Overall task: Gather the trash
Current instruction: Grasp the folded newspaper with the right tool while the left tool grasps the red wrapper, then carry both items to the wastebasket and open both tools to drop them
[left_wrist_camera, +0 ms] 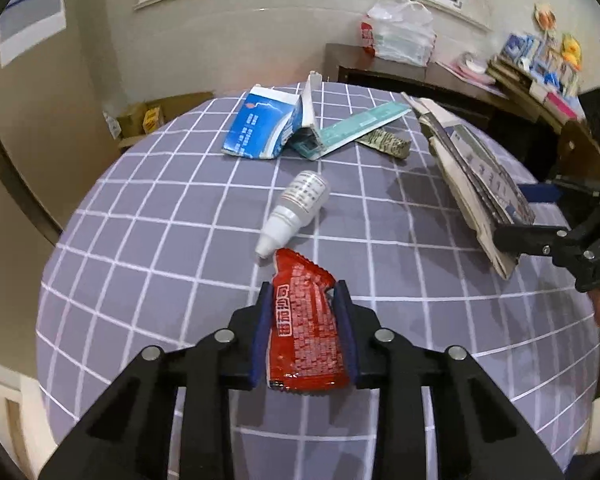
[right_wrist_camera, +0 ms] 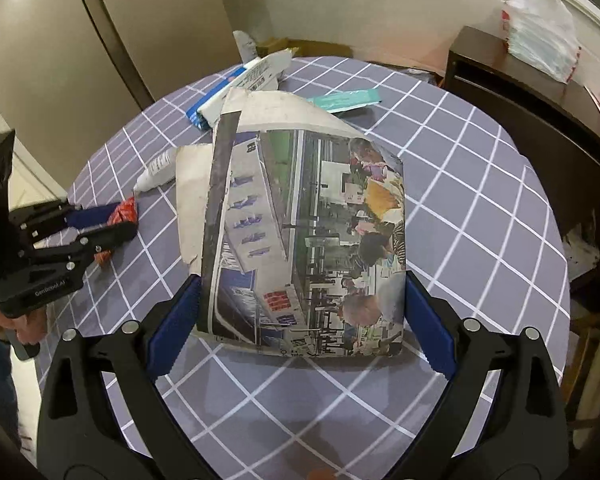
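Left wrist view: our left gripper point(left_wrist_camera: 304, 312) pinches the crinkled red foil snack wrapper point(left_wrist_camera: 306, 332) over the grey checked tablecloth point(left_wrist_camera: 148, 248). Our right gripper point(right_wrist_camera: 300, 320) clamps the folded newspaper point(right_wrist_camera: 304, 232). We should lift both gently, squeezing firmly so neither slips.

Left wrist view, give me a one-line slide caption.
Left tongs clamp a red wrapper above the checked tablecloth; white bottle just beyond.
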